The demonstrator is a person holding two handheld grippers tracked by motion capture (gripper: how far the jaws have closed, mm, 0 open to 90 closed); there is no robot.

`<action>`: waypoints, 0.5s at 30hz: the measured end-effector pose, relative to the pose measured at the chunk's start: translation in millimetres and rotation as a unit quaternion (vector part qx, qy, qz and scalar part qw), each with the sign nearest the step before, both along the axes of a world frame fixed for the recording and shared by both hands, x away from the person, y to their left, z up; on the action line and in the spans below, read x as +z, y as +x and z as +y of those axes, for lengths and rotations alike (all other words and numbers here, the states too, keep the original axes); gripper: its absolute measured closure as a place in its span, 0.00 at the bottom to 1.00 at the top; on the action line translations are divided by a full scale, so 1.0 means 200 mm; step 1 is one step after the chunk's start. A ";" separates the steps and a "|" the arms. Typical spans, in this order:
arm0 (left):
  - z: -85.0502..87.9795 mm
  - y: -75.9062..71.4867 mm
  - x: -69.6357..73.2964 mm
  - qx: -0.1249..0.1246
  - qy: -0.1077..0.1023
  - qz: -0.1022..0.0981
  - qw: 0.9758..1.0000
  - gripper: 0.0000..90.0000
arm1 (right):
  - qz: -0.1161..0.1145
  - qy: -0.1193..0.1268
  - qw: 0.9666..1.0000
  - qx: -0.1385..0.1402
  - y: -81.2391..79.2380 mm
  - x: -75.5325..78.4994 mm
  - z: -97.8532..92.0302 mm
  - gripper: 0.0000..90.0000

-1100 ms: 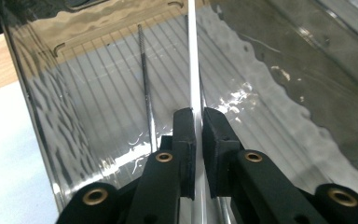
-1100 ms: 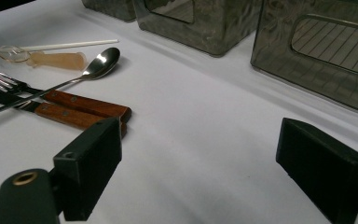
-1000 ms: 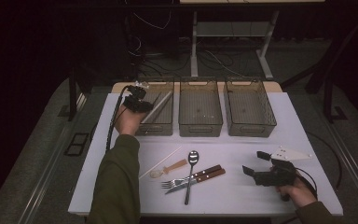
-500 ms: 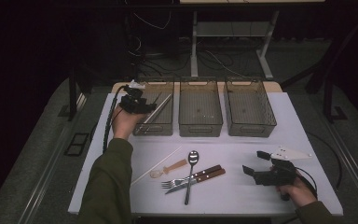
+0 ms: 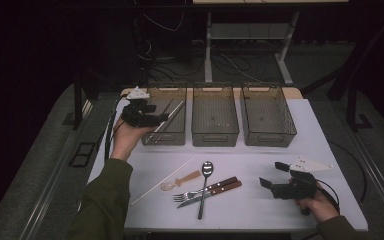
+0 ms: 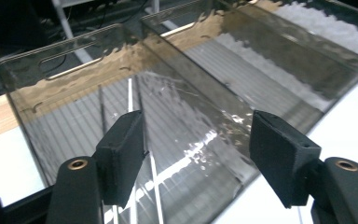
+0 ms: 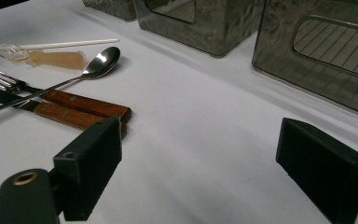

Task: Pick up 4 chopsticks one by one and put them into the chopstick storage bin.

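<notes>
Smoked-plastic left bin [image 5: 166, 116] stands at the back of the table [image 5: 260, 210] and contains thin rods [image 5: 172, 114]. Left gripper [image 5: 161, 118] hovers over this bin; its jaws have just been opening and stand apart with nothing between them. Right gripper [image 5: 270, 176] rests low near the table's right edge, jaws wide apart and empty, facing the spoon [image 7: 77, 72] and wooden-handled cutlery [image 7: 81, 109].

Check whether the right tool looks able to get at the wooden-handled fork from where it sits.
Probably yes: the right tool stands open, level with the table, and bare tabletop lies between it and the wooden-handled fork.
</notes>
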State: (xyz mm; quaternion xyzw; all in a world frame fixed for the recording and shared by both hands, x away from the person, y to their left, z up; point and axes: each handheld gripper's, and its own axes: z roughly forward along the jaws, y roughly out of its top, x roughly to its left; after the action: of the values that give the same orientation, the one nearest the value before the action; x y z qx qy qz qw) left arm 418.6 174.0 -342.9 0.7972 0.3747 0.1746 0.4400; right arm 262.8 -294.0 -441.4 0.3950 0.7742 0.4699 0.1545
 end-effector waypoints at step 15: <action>0.00 -0.26 -0.08 -0.018 -0.011 -0.012 1.000 0.28 | 0.001 -0.002 1.000 0.000 0.00 0.00 0.00 0.16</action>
State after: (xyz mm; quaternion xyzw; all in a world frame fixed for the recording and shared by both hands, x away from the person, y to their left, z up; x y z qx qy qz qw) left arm 367.2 174.8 -358.9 0.7965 0.3569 0.1724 0.4566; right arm 263.0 -294.1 -441.9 0.3952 0.7751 0.4681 0.1547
